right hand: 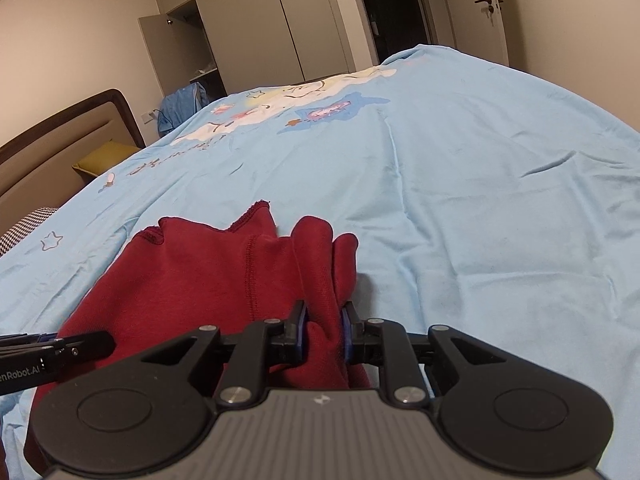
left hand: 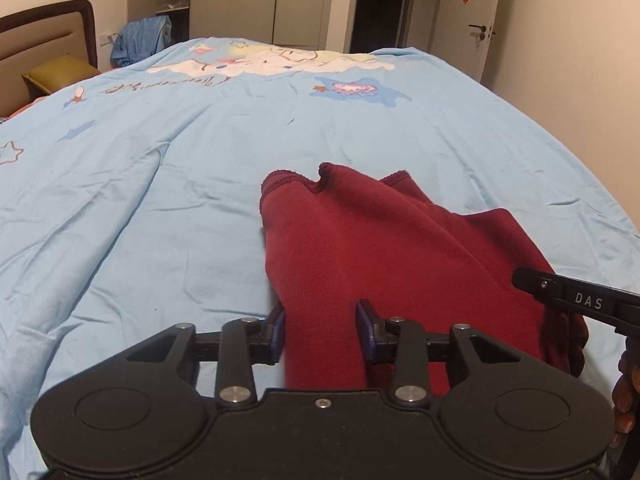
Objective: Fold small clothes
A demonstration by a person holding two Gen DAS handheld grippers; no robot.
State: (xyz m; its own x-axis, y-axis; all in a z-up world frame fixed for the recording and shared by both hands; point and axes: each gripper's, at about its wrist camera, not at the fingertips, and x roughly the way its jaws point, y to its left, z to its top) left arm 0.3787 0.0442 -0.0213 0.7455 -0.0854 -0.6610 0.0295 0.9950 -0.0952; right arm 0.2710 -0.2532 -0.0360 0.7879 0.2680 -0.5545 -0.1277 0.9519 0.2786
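Note:
A dark red knit garment (left hand: 384, 248) lies rumpled on the light blue bedspread (left hand: 160, 208), its stitched hem edge at the far end. My left gripper (left hand: 322, 330) has its two blue-padded fingers on either side of the garment's near left edge, with a wide band of cloth between them. My right gripper (right hand: 325, 330) is shut on a bunched fold of the same garment (right hand: 224, 276) at its right edge. The right gripper's finger also shows at the right of the left wrist view (left hand: 576, 300). The left gripper's finger shows at the left of the right wrist view (right hand: 60, 350).
The bedspread has cartoon prints near its far end (left hand: 264, 62). A headboard (left hand: 48, 36) and an olive pillow (left hand: 60, 74) are at the far left. A blue cloth (left hand: 140, 40) hangs beyond the bed. Wardrobes and a door stand at the back.

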